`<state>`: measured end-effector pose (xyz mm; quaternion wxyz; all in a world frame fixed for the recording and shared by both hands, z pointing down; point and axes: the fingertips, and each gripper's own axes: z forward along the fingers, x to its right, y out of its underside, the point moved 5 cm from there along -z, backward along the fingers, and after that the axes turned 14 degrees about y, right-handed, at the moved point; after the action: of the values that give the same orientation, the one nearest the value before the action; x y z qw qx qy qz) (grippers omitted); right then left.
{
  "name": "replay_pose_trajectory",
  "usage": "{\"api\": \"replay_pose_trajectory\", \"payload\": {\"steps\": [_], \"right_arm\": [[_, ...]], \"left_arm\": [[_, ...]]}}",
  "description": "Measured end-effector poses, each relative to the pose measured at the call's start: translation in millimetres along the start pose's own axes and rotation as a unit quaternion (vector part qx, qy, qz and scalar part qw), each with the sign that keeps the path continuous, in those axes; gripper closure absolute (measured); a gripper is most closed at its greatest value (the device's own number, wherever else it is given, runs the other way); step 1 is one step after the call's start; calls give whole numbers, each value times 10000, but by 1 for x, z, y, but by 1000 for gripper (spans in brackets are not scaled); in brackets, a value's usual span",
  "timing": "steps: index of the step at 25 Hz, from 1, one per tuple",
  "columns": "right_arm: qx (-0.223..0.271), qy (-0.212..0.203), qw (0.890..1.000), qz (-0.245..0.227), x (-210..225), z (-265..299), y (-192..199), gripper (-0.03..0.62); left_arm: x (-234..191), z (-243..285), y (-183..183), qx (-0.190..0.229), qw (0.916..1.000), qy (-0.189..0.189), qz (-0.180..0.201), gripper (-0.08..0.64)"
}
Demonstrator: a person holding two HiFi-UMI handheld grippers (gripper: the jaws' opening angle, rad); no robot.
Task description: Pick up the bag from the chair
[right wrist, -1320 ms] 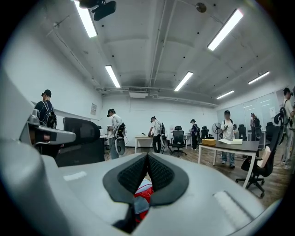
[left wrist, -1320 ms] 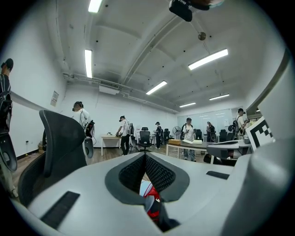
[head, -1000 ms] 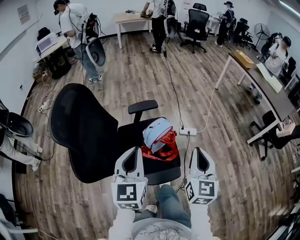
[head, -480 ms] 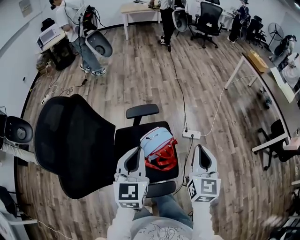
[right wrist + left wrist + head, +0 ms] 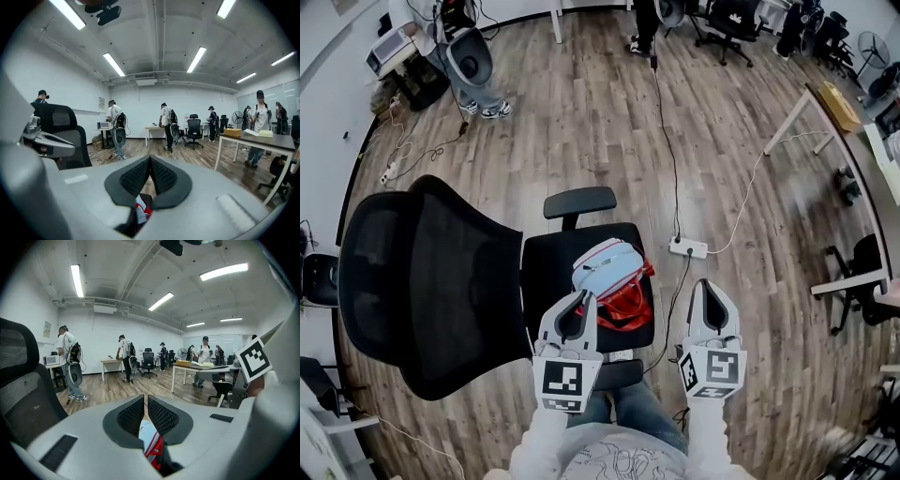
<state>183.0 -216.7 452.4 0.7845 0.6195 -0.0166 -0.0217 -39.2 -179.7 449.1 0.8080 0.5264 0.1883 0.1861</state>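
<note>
Two pairs of tongs hang in front of the person, and neither has anything in it. The left tongs (image 5: 577, 300) are pinched together, pads meeting at the tip with nothing caught between them. They sit over the near edge of the chair (image 5: 546, 281), close beside the red part of the bag (image 5: 607, 267), though I cannot tell whether they touch it. The right tongs (image 5: 710, 287) are closed the same way and empty. They hang off to the right of the chair, above the wooden floor (image 5: 581, 122), near the white power strip (image 5: 688, 247) and its cable.

The bag, pale blue on top with red below, lies on the black seat towards its right side, on the near side of one armrest (image 5: 579, 201) and beside the tall mesh backrest (image 5: 422, 281). It rests fully on the chair, and nothing grips it.

So I would say the job is barely begun: the approach looks about done, and the pick itself is all to come. What is left, as I judge it, is to part one pair of tongs, get them round a strap or a fold of the bag, close them and raise it clear of the seat. Several other people (image 5: 166, 119) are busy at the far end of the room, well apart from this
</note>
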Motion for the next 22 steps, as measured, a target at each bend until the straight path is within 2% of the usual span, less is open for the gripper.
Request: {"api": "replay_pose_trajectory", "payload": {"steps": [2, 6, 11, 18, 22], "right_arm": [[-97, -17, 10000, 9, 0, 6, 7, 581], [-255, -62, 9997, 8, 3, 13, 20, 581], [-393, -16, 9992, 69, 4, 19, 34, 581], [-603, 97, 9981, 102, 6, 22, 49, 581], [-712, 164, 9973, 92, 7, 25, 58, 581]], "left_arm": [[1, 9, 8, -136, 9999, 95, 13, 543], [9, 28, 28, -513, 9980, 294, 216, 481], [16, 49, 58, -1095, 9907, 675, 435, 443], [30, 84, 104, -1899, 9674, 1374, 962, 411], [39, 106, 132, -2315, 9508, 1802, 999, 399]]}}
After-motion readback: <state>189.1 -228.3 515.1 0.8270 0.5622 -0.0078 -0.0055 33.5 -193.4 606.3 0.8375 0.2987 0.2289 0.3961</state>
